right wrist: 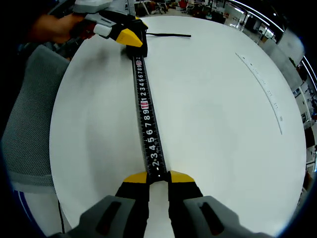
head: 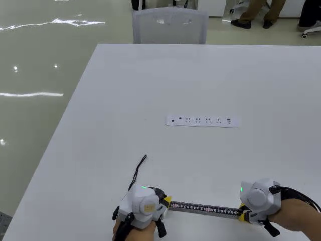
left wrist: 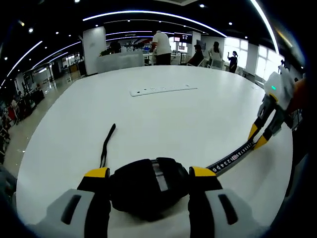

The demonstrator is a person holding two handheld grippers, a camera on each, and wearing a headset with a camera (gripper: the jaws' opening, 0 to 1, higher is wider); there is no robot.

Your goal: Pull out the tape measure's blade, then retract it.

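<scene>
Now my left gripper (left wrist: 149, 172) has its yellow-tipped fingers closed around the black body of the tape measure (left wrist: 148, 193), one finger on each side of the case, which rests on the white table (head: 200, 80) near its front edge. The blade (right wrist: 148, 124) is drawn out of the case and runs straight across to my right gripper (right wrist: 158, 177), staying low over the tabletop with its printed numbers facing up. My right fingers are pressed together on the blade's free end, pinching it flat between the two yellow tips. The two grippers sit well apart, with the stretch of blade between them.

A thin black strap (left wrist: 105, 146) trails from the case and lies loose on the table, pointing away from me. Farther out, near the middle of the table, a white power strip (head: 202, 121) lies flat, well clear of both grippers. A grey chair (head: 170, 25) stands at the table's far edge.
</scene>
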